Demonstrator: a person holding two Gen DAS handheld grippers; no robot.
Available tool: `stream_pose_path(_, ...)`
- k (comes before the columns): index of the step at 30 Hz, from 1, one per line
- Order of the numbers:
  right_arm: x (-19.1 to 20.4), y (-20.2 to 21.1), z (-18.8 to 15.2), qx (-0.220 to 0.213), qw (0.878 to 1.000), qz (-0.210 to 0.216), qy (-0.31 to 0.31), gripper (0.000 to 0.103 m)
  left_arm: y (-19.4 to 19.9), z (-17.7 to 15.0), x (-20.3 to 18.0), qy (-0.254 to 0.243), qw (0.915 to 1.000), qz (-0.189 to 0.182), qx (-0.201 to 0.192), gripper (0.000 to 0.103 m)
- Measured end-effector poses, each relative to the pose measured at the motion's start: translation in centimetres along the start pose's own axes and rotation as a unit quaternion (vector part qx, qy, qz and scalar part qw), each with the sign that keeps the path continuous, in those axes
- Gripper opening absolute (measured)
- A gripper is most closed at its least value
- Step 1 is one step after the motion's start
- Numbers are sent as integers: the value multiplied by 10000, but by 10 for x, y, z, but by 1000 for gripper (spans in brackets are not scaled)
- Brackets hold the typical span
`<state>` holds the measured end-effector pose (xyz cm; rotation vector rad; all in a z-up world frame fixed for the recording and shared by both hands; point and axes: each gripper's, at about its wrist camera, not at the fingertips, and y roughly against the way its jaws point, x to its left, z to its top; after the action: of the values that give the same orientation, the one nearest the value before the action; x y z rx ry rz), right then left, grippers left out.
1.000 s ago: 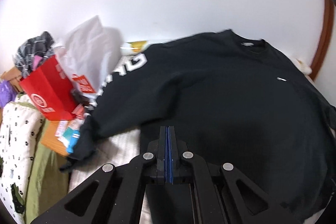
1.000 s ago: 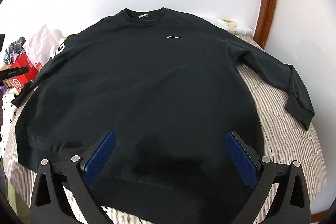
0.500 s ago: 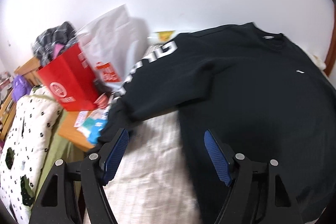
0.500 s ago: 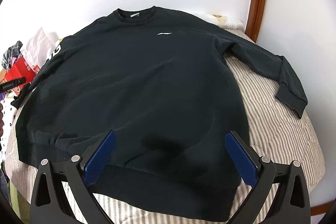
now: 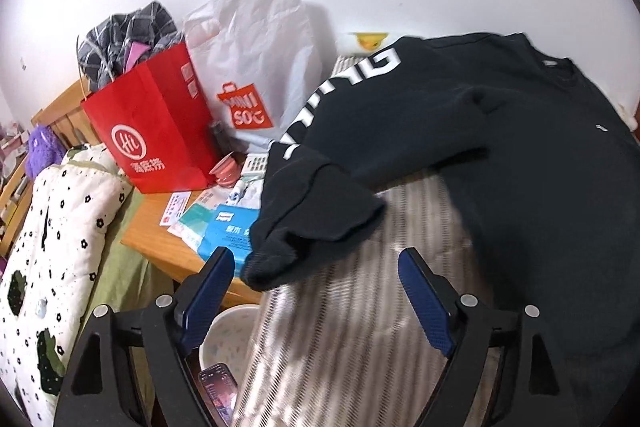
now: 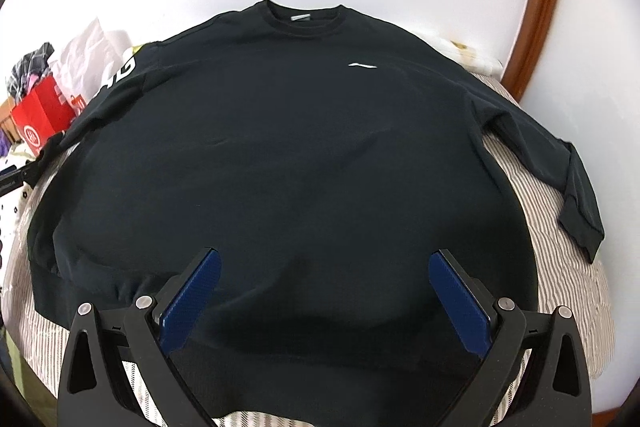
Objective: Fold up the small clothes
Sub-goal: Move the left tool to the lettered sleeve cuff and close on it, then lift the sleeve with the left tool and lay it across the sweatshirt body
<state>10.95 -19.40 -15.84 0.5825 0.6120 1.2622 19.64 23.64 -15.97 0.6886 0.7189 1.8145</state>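
Lying flat – soft black sweatshirt [image 6: 280,155] on ribbed striped cover [image 6: 560,287].

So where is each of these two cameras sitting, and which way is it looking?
Left wrist: on the left gripper, looking down along its opening jaws at the sweatshirt sleeve cuff and the red bag; nothing between the jaws.
Right wrist: on the right gripper, jaws open, facing the sweatshirt's hem and front on the striped bed.
Shared: sweatshirt, red bag, white bag.
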Motion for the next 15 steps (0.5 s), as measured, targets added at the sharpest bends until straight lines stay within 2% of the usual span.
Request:
stream_pose_path(5, 9, 2, 0, 25, 9998, -132, 158, 102, -20, 2, 3, -114, 9998, 172, 64, 82)
stream_pose_path(6, 10, 1, 1, 40, 9997, -166, 171, 102, -23, 4, 4, -88, 9997, 230, 32, 79)
stream_pose_path(7, 10, 2, 2, 33, 9996, -202, 176, 102, -24, 5, 4, -78, 9994, 330, -30, 57)
stream_pose_path(8, 9, 3, 2, 29, 9996, -202, 172, 102, -23, 6, 5, -78, 9988, 461, -118, 24)
stream_pose_path(9, 8, 4, 3, 27, 9997, -161, 155, 102, -23, 8, 7, -68, 9979, 621, -182, 15)
stream_pose_path(12, 0, 9, 4, -10, 9999, -95, 38, 102, -15, 16, 14, 230, 9990, 285, -254, 11)
stream_pose_path(15, -12, 10, 6, -34, 9999, -137, -48, 102, 1, 28, 9, 286, 9989, 40, -369, 11)
